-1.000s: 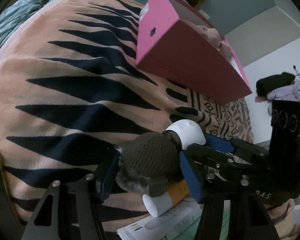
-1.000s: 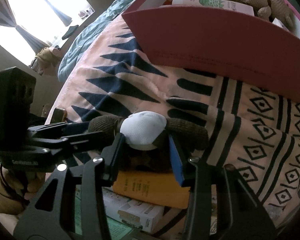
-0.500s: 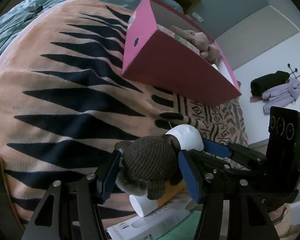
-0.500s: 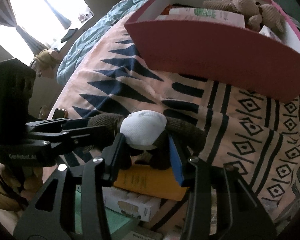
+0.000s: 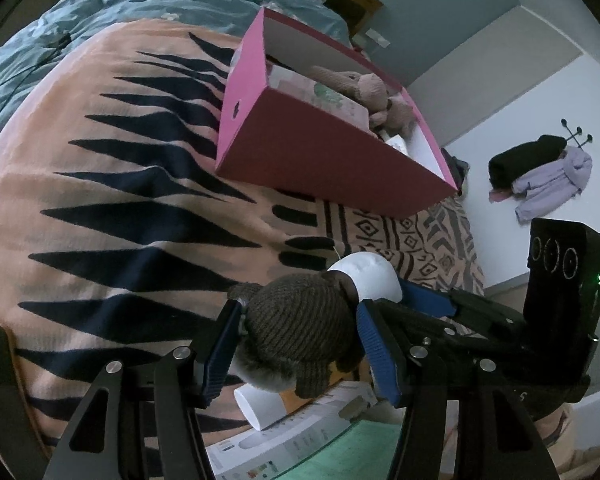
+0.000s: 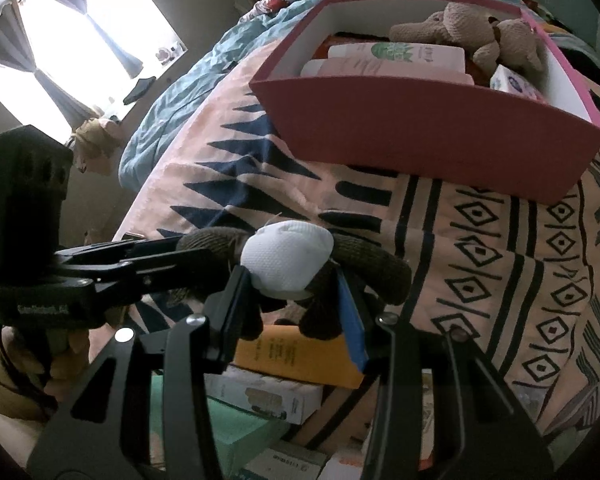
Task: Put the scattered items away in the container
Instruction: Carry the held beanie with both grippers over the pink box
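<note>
Left wrist view shows the left gripper [image 5: 296,344] clamped on the brown knitted body of a plush toy [image 5: 300,328], its blue pads pressed into either side; the right gripper [image 5: 384,304] reaches in from the right and holds the toy's white padded end; from the right wrist view that same right gripper [image 6: 292,292] pinches the white end between its pads, with the left gripper [image 6: 188,256] coming in from the left on the brown part; the toy hangs between them above the patterned blanket [image 6: 500,260] on the bed, over an orange box [image 6: 300,356] and other cartons; the pink box [image 6: 440,136] sits farther up the bed, well apart, already holding a beige teddy [image 6: 472,32] and pale cartons.
</note>
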`<state>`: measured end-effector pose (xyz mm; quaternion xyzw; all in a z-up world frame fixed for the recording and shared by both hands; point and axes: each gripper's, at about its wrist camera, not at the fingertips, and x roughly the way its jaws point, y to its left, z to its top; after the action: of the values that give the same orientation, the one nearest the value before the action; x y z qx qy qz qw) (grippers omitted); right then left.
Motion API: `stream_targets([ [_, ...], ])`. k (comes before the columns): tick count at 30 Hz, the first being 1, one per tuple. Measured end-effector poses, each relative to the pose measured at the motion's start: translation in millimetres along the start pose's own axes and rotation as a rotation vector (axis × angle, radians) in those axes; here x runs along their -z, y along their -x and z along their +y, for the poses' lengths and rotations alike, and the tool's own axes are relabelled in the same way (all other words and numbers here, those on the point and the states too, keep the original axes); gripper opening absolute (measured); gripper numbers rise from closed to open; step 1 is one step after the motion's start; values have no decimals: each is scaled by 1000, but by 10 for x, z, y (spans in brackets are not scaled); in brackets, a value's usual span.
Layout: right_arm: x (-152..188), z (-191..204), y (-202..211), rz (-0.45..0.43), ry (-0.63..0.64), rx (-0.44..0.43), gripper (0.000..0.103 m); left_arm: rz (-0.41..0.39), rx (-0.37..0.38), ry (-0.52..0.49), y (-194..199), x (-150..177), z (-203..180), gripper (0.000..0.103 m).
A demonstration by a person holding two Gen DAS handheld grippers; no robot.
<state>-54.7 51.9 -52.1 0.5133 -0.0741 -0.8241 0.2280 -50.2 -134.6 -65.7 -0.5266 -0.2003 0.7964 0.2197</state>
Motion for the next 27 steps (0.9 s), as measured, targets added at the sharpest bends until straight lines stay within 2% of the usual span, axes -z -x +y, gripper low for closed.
stream_targets([
  [27,-155,61,583,-123,2,40,46,-52,40,-109,261,-257,-480,59],
])
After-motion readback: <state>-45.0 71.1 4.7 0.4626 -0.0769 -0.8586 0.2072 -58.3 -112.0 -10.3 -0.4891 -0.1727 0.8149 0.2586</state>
